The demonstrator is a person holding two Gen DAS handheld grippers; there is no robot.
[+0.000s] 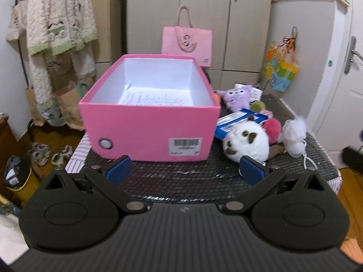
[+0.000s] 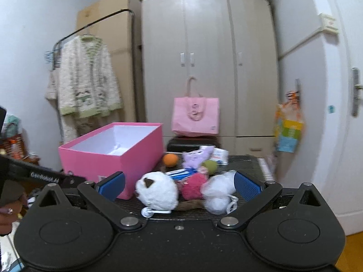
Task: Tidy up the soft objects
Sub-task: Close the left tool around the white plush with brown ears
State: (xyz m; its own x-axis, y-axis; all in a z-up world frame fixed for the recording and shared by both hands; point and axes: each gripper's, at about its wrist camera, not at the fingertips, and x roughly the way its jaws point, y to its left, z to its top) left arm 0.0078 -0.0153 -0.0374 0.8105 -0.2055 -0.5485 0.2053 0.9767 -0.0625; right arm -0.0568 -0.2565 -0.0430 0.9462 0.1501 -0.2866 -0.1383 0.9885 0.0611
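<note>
**Both grippers wide open before the box and the pile of soft toys**

The left gripper (image 1: 185, 170) hovers low over the dark mesh surface (image 1: 181, 176) with its jaws spread wide and nothing between them. Straight ahead stands the pink box (image 1: 149, 131), open-topped, white inside, with a sheet of paper (image 1: 152, 98) lying on its floor. The white plush cat head (image 1: 246, 141) lies just beside the box's right wall, close in front of the left gripper's right finger.

The right gripper (image 2: 179, 187) is likewise wide open and holds nothing. Ahead of its jaws and between the two fingers lie the cat head (image 2: 157, 191), a pink pompom (image 2: 192, 185) and a white mesh puff (image 2: 217, 192), packed side by side; the puff sits just beside the right finger. Behind them are a purple plush (image 2: 195, 157), a green ball (image 2: 209, 165), an orange ball (image 2: 170, 159), a blue-and-white packet (image 2: 181, 172) and a small white carton (image 2: 220, 155).

A barcode label (image 1: 185, 146) is stuck on the box front; its print is too blurred to read. The left gripper's arm in the right view reads "GenRobot.AI".

Farther back are a pink tote bag (image 1: 187, 43), a beige wardrobe (image 2: 208, 63) and a fluffy cream robe (image 1: 59, 15) on a rack.
</note>
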